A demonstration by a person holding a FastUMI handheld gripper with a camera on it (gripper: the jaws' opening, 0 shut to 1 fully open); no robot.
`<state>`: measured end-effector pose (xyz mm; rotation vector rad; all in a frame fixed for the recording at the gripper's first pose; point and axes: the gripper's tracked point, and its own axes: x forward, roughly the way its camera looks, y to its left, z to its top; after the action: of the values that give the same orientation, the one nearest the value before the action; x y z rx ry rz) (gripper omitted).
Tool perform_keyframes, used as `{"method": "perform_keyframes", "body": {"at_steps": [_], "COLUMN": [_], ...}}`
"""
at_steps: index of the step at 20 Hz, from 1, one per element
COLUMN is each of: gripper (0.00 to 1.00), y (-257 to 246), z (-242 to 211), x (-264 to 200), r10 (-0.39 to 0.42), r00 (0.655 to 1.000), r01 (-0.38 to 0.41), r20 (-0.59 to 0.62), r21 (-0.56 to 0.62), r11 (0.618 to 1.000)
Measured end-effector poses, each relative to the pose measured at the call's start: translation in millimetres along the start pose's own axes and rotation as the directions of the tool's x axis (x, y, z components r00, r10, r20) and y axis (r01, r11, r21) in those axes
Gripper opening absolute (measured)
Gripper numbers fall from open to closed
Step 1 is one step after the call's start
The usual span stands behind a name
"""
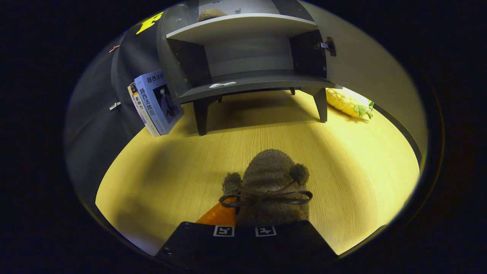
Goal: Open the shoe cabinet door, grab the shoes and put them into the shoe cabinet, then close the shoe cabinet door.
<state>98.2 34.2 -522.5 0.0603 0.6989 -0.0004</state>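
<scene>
A fuzzy brown shoe (271, 179) with two pompoms and a thin bow sits in my gripper (262, 213), toe pointing away from me. One finger (217, 216) shows along the shoe's left side; the other is hidden behind it. The jaws stand narrow and appear pressed on the shoe's rear. Beyond it stands the dark shoe cabinet (247, 82) on legs, with its door (365, 57) swung open to the right. A second fuzzy brown shoe (210, 14) rests on the upper shelf (243, 24). The lower shelf holds only a small label.
Two books (154, 102) lean against the cabinet's left side. A yellow pineapple plush toy (350, 102) lies past the cabinet's right leg, by the open door. Wood-grain floor (171, 171) stretches between the shoe and the cabinet.
</scene>
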Motion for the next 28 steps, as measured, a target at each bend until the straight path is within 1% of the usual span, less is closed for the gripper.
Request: {"method": "perform_keyframes", "body": {"at_steps": [4,6,8,11,13,15,19,26,28], "gripper": [0.05,0.05,0.05,0.05,0.05,0.05,0.05,0.05,0.05], "y": [1,2,1,5,6,13,20,18,22], "z": [-4,-4,9,53,85,122,186,281,311], "x": [-5,-18,-33,-61,-81,-103,-133,-147,-147], "r10": [-0.01,-0.009,-0.016,-0.028,-0.049,-0.042,-0.041,-0.08,-0.068], "r00": [0.999,0.998,0.998,0.999,0.999,0.998,0.994,0.986,0.984], "r01": [0.01,0.008,0.015,0.028,0.049,0.045,0.044,0.079,0.067], "r20": [-0.048,-0.061,-0.059,-0.02,0.005,0.042,0.103,0.146,0.162], "r21": [-0.015,-0.021,-0.02,-0.031,-0.06,-0.077,-0.027,0.015,0.016], "r11": [1.0,1.0,1.0,0.999,0.997,0.996,0.999,0.997,0.998]}}
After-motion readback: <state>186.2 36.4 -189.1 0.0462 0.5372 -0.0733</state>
